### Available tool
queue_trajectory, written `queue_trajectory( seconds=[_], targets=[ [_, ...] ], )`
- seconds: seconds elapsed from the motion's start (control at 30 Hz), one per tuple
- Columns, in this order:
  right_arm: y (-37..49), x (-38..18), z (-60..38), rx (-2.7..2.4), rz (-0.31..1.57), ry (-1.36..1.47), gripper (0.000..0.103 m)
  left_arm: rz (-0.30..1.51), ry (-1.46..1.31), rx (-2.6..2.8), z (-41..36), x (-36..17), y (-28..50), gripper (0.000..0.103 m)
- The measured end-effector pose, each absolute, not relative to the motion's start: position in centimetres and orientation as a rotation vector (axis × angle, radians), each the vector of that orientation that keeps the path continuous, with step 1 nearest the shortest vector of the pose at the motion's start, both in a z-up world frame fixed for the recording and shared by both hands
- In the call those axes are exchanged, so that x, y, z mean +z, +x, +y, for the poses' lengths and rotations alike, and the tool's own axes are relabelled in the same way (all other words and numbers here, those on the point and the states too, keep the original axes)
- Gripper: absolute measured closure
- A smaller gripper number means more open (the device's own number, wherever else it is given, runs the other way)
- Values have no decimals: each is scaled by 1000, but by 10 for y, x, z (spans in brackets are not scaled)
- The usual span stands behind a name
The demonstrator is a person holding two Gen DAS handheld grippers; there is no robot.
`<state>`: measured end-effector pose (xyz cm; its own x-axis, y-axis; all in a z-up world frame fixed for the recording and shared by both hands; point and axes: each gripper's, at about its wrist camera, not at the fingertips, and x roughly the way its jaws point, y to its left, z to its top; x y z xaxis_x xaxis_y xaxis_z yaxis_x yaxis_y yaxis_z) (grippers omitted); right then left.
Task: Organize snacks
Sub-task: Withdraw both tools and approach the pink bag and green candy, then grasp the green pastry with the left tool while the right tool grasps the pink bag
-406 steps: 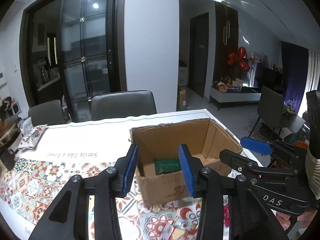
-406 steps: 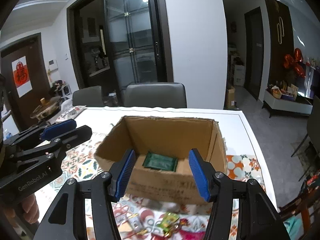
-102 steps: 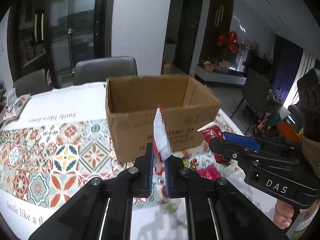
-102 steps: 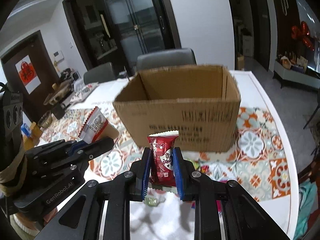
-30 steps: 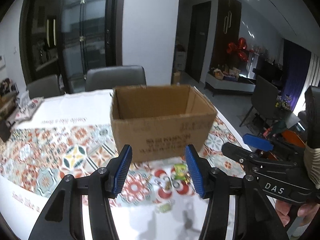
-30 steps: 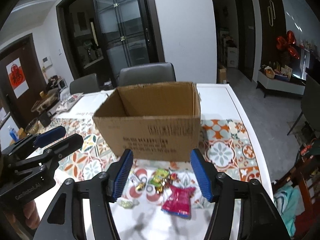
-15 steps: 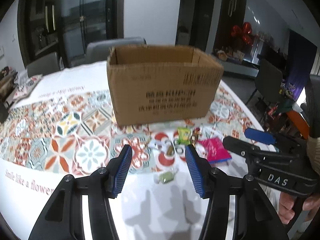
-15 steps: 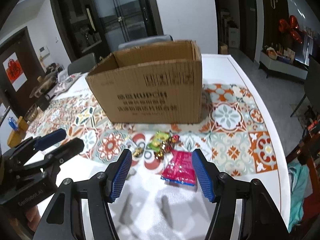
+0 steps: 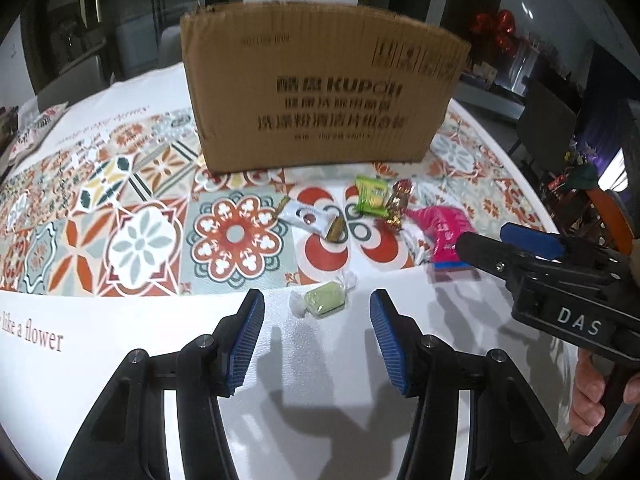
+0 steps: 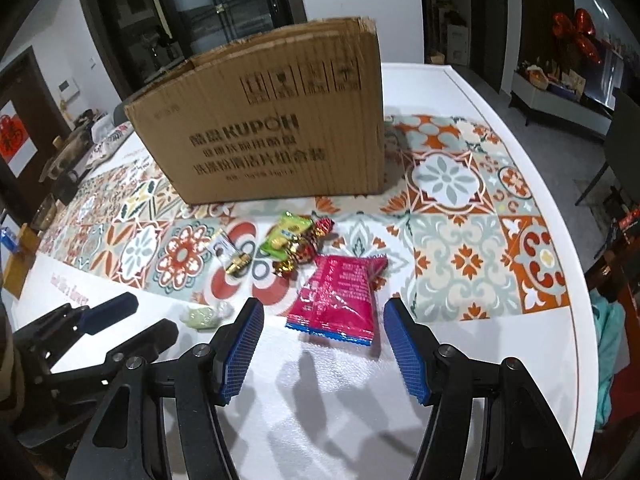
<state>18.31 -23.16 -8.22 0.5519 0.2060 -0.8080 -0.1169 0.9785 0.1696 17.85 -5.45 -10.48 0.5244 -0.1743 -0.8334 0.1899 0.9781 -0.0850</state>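
Both tongs gape empty over the worktop point(image 9: 328, 364): left tongs point(image 9: 316, 320) near a green candy point(image 9: 323, 300), right tongs point(image 10: 324, 344) near a pink packet point(image 10: 340, 296).

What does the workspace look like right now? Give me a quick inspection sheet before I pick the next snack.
Surface: table under a patterned tile cloth, white near edge.
Job's things: cardboard box upright, contents hidden. In front: pink packet, green packet, pale green wrapped candy, white wrapped snack, gold and red foil candies.
Clutter: printed packet at the far left end.
Grippers: left gripper open, lined up on the pale green candy; right gripper open, lined up on the pink packet.
Cables: nothing seen.
Surroundings: grey chairs, glass doors, red balloons.
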Motion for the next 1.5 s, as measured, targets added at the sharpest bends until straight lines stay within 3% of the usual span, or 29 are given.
queue_trajectory(
  seconds=[0.33,0.77,0.97,1.03,1.07,1.3,1.5],
  targets=[
    [197,-102,-233,185,1021,105,40,1049,48,-224,-63,-126,194,50],
    [214,-115,-230,189,1052,114,40,1076,4,-269,-65,-135,206,74],
    [218,-122,-228,207,1067,122,40,1052,11,-280,-72,-129,212,75],
    [218,-122,-229,207,1061,128,44,1038,17,-279,-75,-126,214,75],
    [218,-123,-230,206,1058,131,52,1032,16,-279,-76,-124,215,75],
    [217,-121,-236,215,1050,169,61,1008,3,-283,-81,-116,218,75],
    [211,-118,-237,212,1045,177,62,987,-6,-283,-80,-107,216,75]
  ],
)
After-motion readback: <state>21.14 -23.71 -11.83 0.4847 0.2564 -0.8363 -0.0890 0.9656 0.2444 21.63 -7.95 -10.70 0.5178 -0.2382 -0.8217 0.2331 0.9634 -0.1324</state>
